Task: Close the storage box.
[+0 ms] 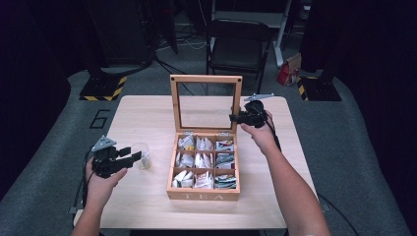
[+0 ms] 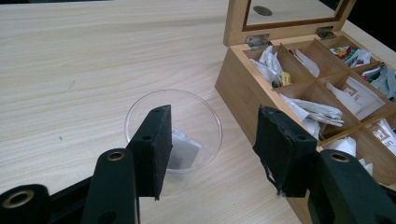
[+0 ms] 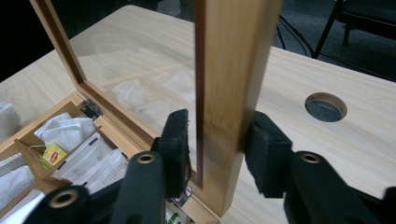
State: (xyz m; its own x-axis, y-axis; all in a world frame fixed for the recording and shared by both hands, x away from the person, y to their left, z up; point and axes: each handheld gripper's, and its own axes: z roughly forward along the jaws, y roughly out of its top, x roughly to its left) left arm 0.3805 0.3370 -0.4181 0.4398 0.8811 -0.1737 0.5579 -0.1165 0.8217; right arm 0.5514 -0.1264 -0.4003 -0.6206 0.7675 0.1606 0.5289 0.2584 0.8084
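A pale wooden counter (image 1: 147, 110) carries an open tea box (image 1: 203, 189), its glass lid (image 1: 206, 102) standing upright. The right tongs (image 1: 238, 117) clamp the lid's right frame edge. The left tongs (image 1: 129, 158) stand apart, holding nothing, beside a clear cup (image 2: 173, 135) containing a teabag (image 2: 183, 149).

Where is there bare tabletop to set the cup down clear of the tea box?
Bare table runs left of the tea box, behind the cup and the left gripper. A narrower strip lies right of the box. The right gripper clamps the raised lid, crowding that corner.
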